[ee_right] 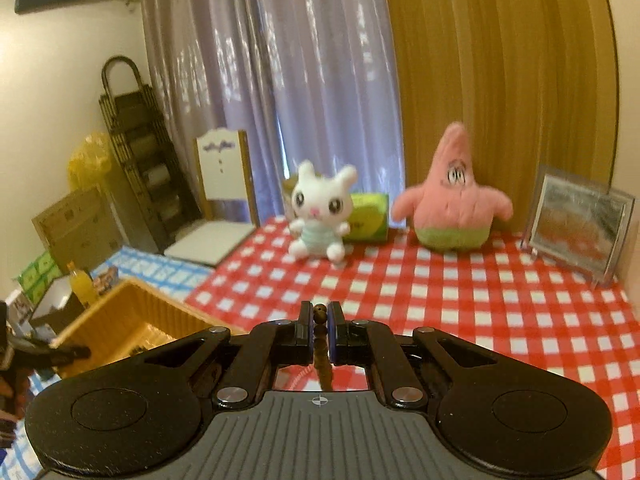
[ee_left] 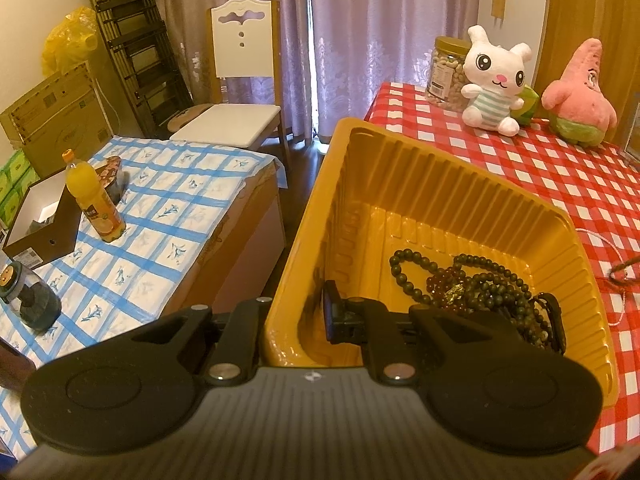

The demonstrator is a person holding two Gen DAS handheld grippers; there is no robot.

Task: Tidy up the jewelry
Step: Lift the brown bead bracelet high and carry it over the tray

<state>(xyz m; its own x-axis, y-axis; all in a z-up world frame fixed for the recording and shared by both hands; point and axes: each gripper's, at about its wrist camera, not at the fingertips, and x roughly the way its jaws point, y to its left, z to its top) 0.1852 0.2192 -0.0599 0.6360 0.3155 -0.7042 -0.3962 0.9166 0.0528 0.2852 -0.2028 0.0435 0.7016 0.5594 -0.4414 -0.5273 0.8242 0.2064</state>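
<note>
Black hand-held gripper (ee_right: pixel 320 330) with ribbed grey housing (silver pivot screws), blue finger pads (ee_right: pixel 310 330).

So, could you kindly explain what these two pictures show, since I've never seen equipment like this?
A person holds two handheld tongs, each with a camera looking along its fingers. The left camera shows the left tongs gripping the wall of a yellow plastic tray holding bead bracelets. The right camera shows the right tongs pinching a strand of brown beads above a red checked tablecloth, with a bunny plush and pink starfish plush behind.
</note>
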